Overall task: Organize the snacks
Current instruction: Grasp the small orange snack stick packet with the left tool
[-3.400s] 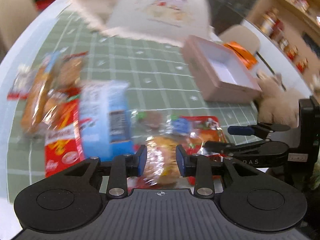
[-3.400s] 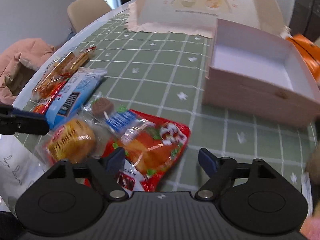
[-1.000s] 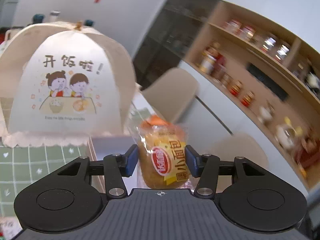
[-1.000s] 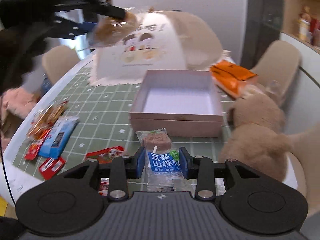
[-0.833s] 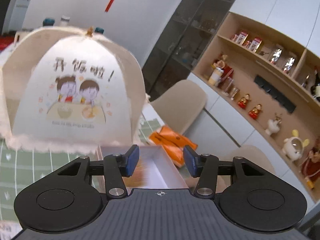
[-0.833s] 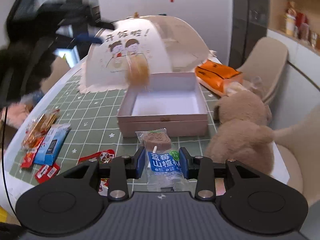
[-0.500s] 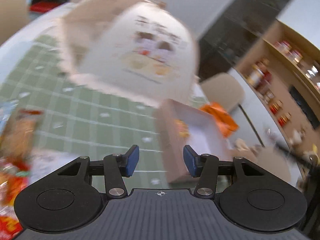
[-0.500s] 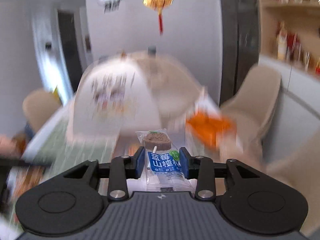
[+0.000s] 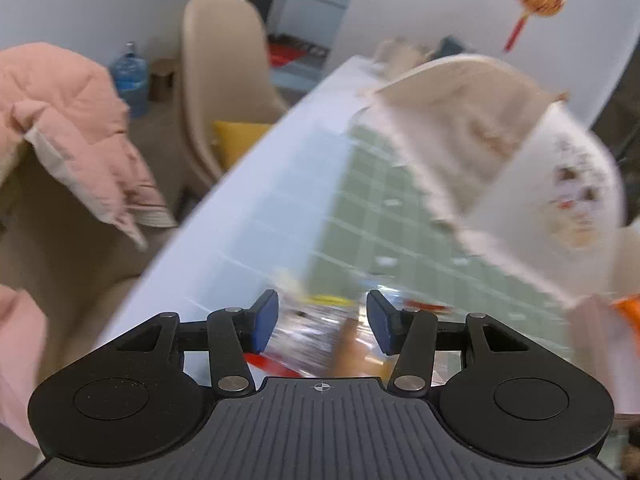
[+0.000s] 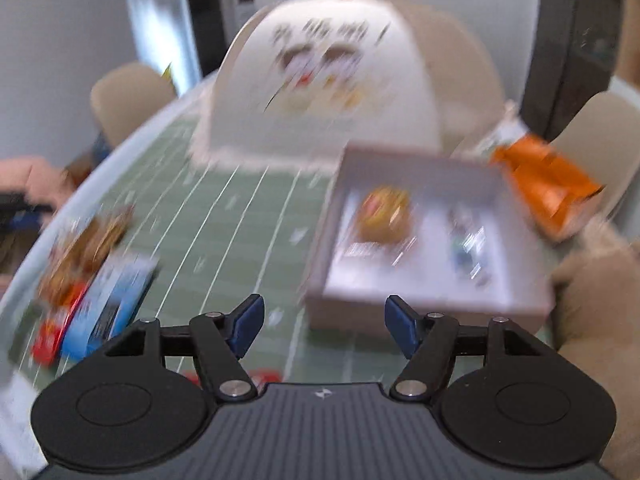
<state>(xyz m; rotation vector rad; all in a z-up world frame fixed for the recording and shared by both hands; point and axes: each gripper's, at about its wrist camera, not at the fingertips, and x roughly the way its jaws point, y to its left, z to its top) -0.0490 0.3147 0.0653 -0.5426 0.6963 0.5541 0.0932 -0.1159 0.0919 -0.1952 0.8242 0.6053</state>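
Step in hand, as judged: fetch the next snack from the pile at the desk's edge and carry it to the box.

Desk point(image 10: 240, 216), green grid cloth: domed food cover point(image 10: 320, 80) at the far side, pale pink box point(image 10: 520, 304) in front of it and to the right. Both views are blurred by motion.

Box contents: a yellow-wrapped bun point(image 10: 384, 212) left of centre and a clear-wrapped lollipop point(image 10: 466, 246) to its right, apart from each other. The remaining snacks lie well apart from the box, at the left edge: blue packet point(image 10: 110, 304), red packets point(image 10: 50, 334), brown wrapped pastries point(image 10: 86, 240).

To do it well: slow the sweep before descending, single out one wrapper, straddle its narrow side and close on the body rather than on loose film. Keep the two hands from crossing over the pile.

Left tongs point(image 9: 320, 322): spread wide, hovering above the blurred snack pile point(image 9: 316, 340), nothing between the pads; contact not visible.

Right tongs point(image 10: 324, 330): opening, empty, in front of the box's near wall, touching nothing.
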